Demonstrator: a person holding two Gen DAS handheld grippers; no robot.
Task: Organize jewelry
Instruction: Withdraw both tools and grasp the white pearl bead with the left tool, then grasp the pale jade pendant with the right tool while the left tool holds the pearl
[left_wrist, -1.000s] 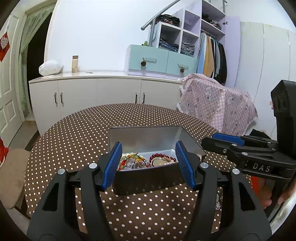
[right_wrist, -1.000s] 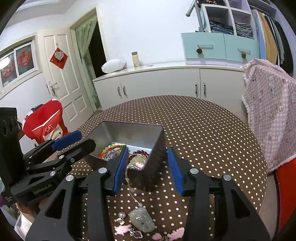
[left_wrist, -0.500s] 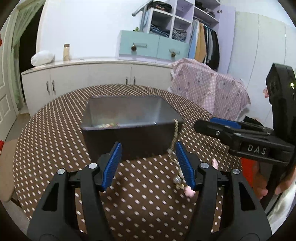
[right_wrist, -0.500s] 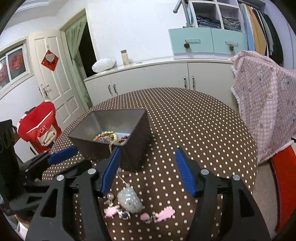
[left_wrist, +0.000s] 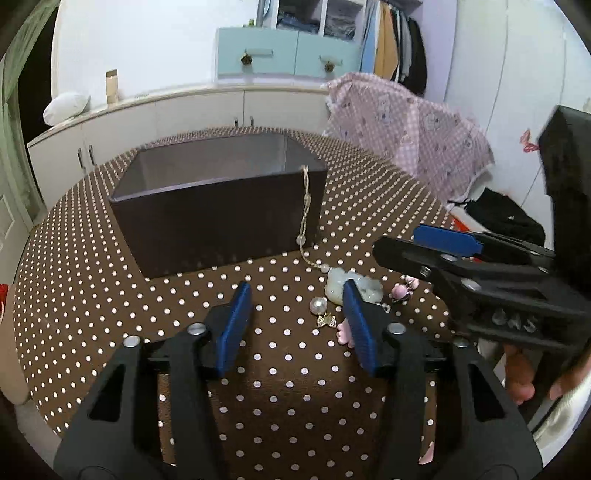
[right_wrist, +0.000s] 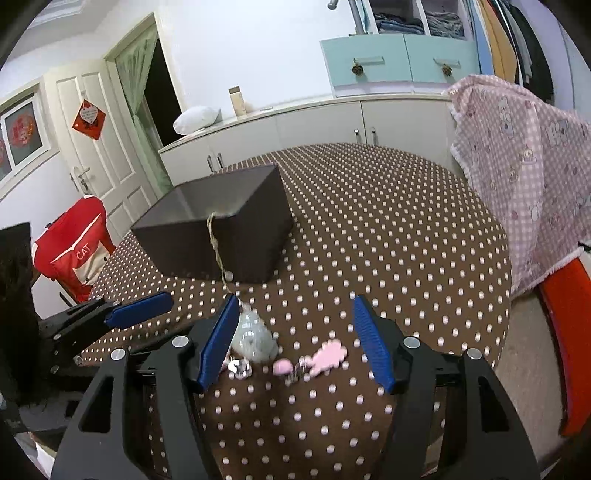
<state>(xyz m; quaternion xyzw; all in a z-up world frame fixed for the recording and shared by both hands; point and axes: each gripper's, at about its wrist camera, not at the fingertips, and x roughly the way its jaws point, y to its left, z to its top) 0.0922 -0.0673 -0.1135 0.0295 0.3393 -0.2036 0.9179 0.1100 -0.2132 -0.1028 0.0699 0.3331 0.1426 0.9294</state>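
Note:
A dark metal box stands on the polka-dot table. A beaded cord hangs over its front wall down to a pale jade pendant on the table. A pearl, a small gold charm and pink hair clips lie beside it. My left gripper is open and empty, just in front of these pieces. My right gripper is open and empty, with the pendant and clips between its fingers.
White low cabinets line the back wall. A chair under a pink checked cloth stands to the right of the table. A red chair cover is at the left. The table edge curves close on the right.
Both grippers have drawn back from the box and dropped lower. The pendant's cord now hangs over the box wall, with the pendant lying on the table.

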